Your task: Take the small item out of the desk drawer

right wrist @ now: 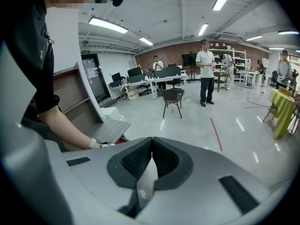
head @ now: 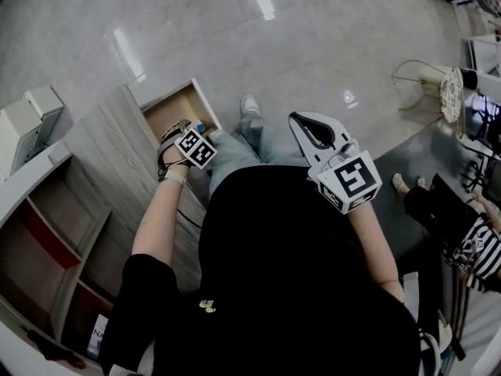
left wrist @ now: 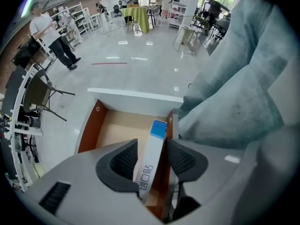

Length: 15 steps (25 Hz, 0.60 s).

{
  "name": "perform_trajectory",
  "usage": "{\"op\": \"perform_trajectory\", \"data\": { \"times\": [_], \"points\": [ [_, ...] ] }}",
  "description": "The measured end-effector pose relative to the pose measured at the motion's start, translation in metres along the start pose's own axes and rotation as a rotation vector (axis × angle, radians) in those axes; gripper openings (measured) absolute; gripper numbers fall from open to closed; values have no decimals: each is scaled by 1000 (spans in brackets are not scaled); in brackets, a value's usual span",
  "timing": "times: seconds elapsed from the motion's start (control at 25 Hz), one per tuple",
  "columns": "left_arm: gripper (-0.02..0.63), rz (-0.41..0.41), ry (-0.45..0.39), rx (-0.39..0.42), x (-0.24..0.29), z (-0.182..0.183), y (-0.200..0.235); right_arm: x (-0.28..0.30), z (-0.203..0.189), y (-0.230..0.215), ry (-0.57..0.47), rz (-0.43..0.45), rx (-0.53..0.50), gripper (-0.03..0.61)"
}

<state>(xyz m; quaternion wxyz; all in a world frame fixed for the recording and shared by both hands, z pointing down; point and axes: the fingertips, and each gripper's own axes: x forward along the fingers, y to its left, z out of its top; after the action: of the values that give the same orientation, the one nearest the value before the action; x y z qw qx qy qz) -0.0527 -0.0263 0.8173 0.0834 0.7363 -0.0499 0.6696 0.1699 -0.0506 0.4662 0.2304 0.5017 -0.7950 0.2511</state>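
From overhead, the left hand-held gripper dips into an open wooden drawer at about 10 o'clock of the frame, beside the grey tabletop. The right hand-held gripper is held over the glossy floor at about 2 o'clock. A speck of blue shows at the drawer's near corner. In the left gripper view, the jaws stand wide apart with a slim white box with a blue end between them. The box stands on end inside the drawer, tilted towards 1 o'clock, close to the drawer's right wall. The right pad is clear of it; whether the left pad touches it cannot be told. A pale denim trouser leg fills the side from 1 to 4 o'clock. In the right gripper view, the jaws are closed tip to tip with nothing between them. A bare forearm lies at 9 o'clock and a chair stands at 12 o'clock.
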Motion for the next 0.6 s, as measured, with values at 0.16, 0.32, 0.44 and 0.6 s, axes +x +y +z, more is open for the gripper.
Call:
{"op": "perform_trajectory", "data": {
  "times": [0.16,0.32,0.44,0.6],
  "points": [
    [183,-24,27,38,11,2,-3,1,-3,-2,9,-10,8,-3],
    [106,-1,40,65,14,4,2,2,-3,-3,12,-13,9,-3],
    [97,-9,43,53,11,5,6,3,-1,-3,5,-12,13,-3],
    [95,-7,52,51,-3,7,12,3,4,-3,-5,-4,13,-3]
  ]
}}
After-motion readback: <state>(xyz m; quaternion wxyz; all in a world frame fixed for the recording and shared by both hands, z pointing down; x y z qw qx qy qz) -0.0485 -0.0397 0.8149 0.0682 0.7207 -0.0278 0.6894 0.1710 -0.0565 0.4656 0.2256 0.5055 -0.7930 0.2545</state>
